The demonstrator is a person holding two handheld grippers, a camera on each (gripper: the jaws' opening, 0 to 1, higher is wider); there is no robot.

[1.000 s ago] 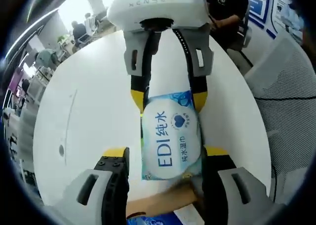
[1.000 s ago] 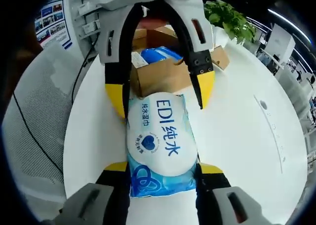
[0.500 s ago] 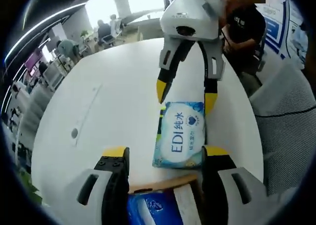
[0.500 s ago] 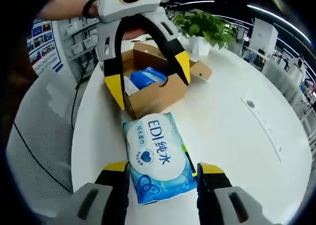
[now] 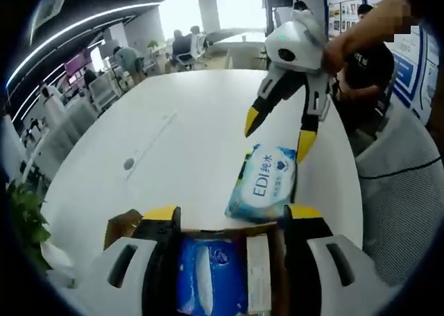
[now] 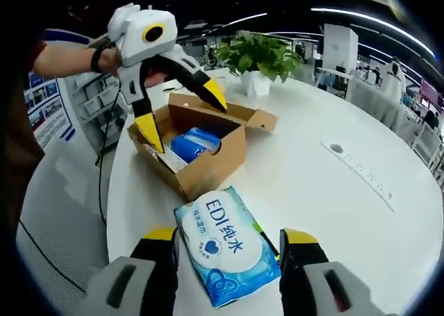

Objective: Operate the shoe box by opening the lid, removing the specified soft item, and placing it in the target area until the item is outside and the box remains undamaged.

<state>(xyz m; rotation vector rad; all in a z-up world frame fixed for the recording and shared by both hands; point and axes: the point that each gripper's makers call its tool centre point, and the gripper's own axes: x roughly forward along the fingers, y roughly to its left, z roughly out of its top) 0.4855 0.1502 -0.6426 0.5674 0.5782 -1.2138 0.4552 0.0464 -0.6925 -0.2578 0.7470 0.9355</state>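
Flat, blue-white wipes pack [image 6: 227, 252].

Bright, even ceiling light, soft shadows, strong fisheye bending near the edges.

views face each other, sharing wipes pack [image 5: 266, 183]

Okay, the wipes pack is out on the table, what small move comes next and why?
Probably back the right gripper a little further away from the wipes pack. The pack lies flat on the white table outside the cardboard box, both grippers are open, and the left gripper hangs above the box.
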